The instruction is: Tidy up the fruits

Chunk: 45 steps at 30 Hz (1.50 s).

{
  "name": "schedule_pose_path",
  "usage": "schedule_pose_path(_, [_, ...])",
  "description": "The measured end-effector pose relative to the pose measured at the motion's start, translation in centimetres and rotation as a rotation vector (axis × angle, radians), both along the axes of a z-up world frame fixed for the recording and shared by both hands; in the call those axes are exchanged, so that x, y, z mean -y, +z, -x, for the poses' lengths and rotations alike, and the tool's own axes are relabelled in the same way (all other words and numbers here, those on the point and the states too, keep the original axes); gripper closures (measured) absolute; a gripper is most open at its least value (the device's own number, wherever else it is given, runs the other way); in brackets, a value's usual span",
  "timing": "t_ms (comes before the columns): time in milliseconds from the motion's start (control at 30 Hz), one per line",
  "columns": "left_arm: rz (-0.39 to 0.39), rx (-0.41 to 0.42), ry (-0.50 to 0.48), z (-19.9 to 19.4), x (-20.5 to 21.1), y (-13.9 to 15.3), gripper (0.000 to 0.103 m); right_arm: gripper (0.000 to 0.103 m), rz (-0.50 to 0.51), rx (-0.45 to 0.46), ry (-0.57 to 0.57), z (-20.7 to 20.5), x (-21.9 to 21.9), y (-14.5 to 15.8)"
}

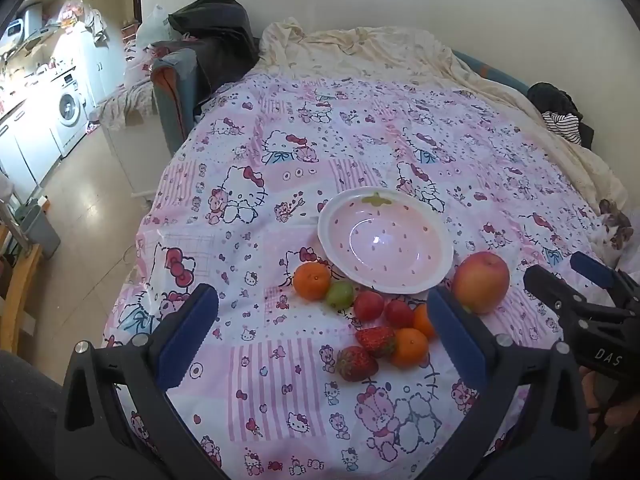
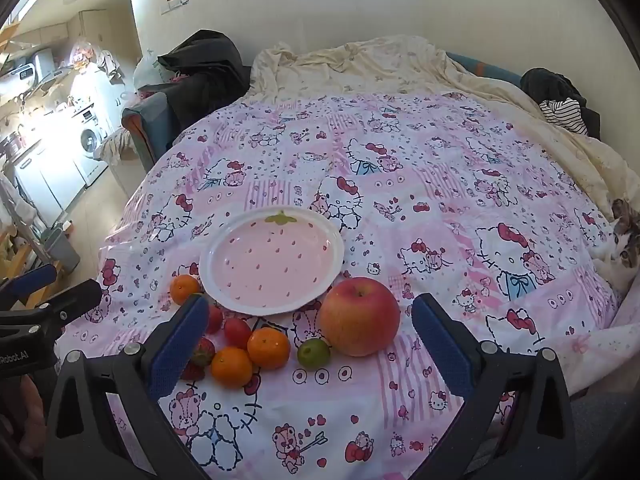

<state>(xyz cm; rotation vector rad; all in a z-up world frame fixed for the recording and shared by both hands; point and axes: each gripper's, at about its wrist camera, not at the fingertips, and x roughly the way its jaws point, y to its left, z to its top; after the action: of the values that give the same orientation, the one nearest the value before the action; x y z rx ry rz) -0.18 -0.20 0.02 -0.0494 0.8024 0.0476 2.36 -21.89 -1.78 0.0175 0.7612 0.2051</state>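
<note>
An empty pink strawberry-print plate (image 1: 386, 240) (image 2: 276, 264) lies on the cartoon-print bedspread (image 1: 280, 168). In front of it the fruits are loose on the cover: a big red apple (image 1: 482, 282) (image 2: 360, 316), three mandarins (image 2: 269, 347), a small green fruit (image 2: 314, 353), two red tomatoes (image 1: 369, 306) and two strawberries (image 1: 356, 363). My left gripper (image 1: 321, 296) hovers open above the pile and holds nothing. My right gripper (image 2: 311, 304) is open too, above the apple and mandarins, also bare. Each gripper shows at the edge of the other's view.
A cat (image 2: 624, 240) lies at the bed's right edge. A crumpled cream blanket (image 1: 380, 52) and dark clothes (image 1: 212, 32) sit at the far end. The floor and a kitchen with a washing machine (image 1: 70, 110) are to the left.
</note>
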Motion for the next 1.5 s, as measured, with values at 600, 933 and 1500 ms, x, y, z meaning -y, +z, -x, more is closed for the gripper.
schedule_pose_path(600, [0.035, -0.016, -0.009, -0.2, -0.1, -0.3, 0.000, 0.000, 0.002, -0.008, 0.010, 0.0, -0.2, -0.1])
schedule_pose_path(933, [0.036, -0.021, -0.006, -0.3, -0.7, -0.5, 0.000, 0.000, 0.007, -0.009, 0.006, 0.0, -0.4, -0.2])
schedule_pose_path(1500, [0.036, -0.021, -0.007, -0.3, -0.6, -0.5, 0.000, 0.000, -0.002, -0.009, 0.000, 0.0, 0.0, -0.1])
